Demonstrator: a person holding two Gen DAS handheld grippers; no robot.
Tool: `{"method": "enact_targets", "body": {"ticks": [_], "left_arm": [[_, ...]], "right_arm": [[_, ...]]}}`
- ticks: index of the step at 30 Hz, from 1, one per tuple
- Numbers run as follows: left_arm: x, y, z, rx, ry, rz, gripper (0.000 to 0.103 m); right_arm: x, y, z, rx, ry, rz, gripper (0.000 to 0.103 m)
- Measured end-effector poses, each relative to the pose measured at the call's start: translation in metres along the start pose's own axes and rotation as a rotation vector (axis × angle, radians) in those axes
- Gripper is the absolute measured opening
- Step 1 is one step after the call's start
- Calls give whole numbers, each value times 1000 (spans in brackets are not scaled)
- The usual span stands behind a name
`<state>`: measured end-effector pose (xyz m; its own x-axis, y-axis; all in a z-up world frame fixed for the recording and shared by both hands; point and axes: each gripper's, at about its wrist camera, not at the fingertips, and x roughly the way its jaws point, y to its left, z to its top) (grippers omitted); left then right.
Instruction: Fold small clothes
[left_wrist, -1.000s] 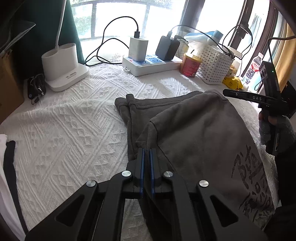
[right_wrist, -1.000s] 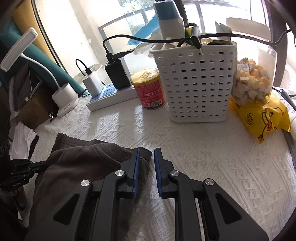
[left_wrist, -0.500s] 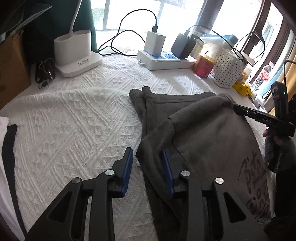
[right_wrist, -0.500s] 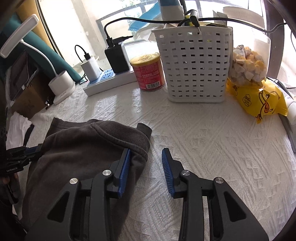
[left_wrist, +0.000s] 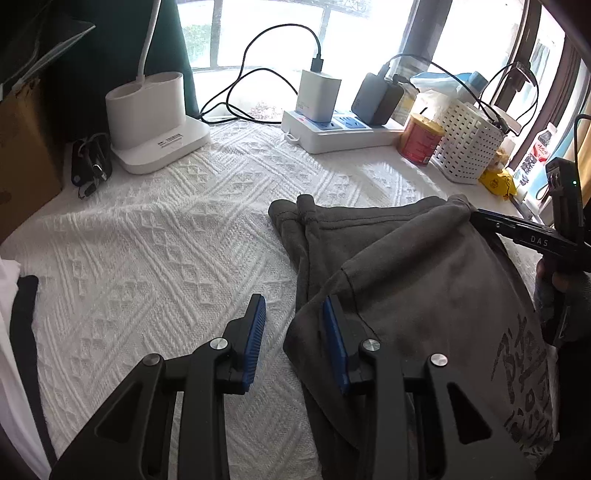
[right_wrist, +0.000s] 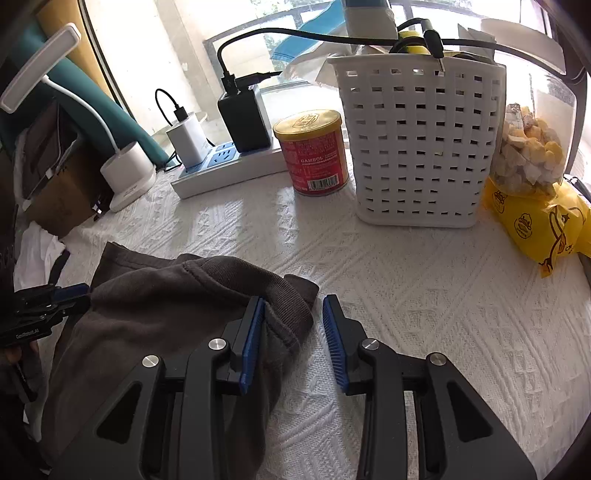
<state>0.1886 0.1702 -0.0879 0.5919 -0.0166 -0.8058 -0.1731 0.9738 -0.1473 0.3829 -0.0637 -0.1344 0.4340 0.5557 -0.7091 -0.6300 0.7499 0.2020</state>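
left gripper (left_wrist: 293, 332): jaws spread wide, nothing clamped; right pad touches the folded edge of the grey garment (left_wrist: 417, 295), left pad over bare cloth.
right gripper (right_wrist: 291, 328): jaws wide apart, nothing held; ribbed hem corner lies between the pads, against the left one.
garment: dark grey, folded over itself, flat on the white textured tablecloth (left_wrist: 155, 251), print on the near end.
background: red can (right_wrist: 314, 151), white basket (right_wrist: 421, 147), power strip (left_wrist: 340, 133) along the window side, apart from the garment.

Black left gripper (left_wrist: 293, 328) — blue ribbed pads (left_wrist: 256, 332), silver screws.
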Motion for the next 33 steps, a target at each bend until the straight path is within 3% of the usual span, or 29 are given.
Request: {"method": "enact_targets", "body": {"ticks": [3, 10, 15, 26, 33], "left_arm": [[-7, 1, 2, -10, -13, 15, 33], [-36, -8, -8, -1, -52, -67, 33], [-51, -23, -31, -6, -36, -153, 33], [-76, -35, -86, -48, -3, -220, 33], [-86, -47, -120, -73, 44, -301, 33]], "right_arm": [[-9, 2, 0, 0, -18, -29, 36], [-39, 9, -7, 4, -48, -73, 36], [-57, 21, -25, -8, -39, -91, 36], [-91, 51, -77, -23, -18, -76, 36], [-98, 68, -112, -28, 12, -67, 36]]}}
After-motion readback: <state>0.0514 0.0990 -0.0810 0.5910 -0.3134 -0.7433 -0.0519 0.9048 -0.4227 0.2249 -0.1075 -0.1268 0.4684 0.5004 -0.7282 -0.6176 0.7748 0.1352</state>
